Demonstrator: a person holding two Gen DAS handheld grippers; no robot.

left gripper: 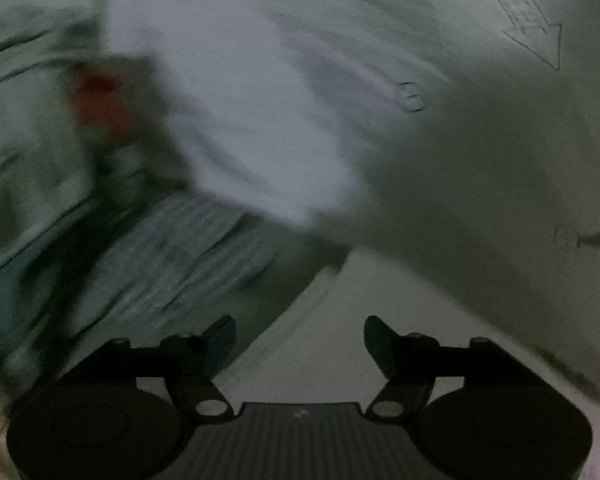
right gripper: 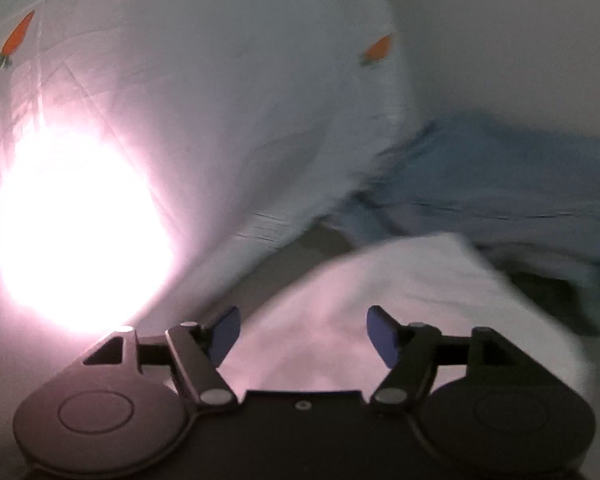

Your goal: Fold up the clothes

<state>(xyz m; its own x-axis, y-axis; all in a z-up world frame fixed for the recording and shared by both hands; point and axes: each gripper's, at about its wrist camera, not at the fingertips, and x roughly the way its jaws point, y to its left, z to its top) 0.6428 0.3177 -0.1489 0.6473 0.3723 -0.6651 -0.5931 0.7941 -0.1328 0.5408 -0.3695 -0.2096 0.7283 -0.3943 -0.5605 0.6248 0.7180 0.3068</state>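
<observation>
In the left wrist view my left gripper (left gripper: 300, 344) is open, its dark fingers wide apart with nothing between them. Ahead of it lies a white garment (left gripper: 252, 128), blurred, on a pale surface. To the left of that lie a striped grey cloth (left gripper: 172, 256) and a blurred reddish patch (left gripper: 100, 100). In the right wrist view my right gripper (right gripper: 302, 336) is open too, its blue pads apart over a white garment (right gripper: 400, 292) with no cloth pinched. A blue garment (right gripper: 500, 184) lies beyond it on the right.
A pale sheet with orange carrot prints (right gripper: 220, 100) fills the right wrist view, with a bright glare (right gripper: 80, 232) on its left. Crumpled greenish cloth (left gripper: 20, 128) lies at the far left of the left wrist view. A pale sheet with a drawn arrow (left gripper: 536, 40) is at the upper right.
</observation>
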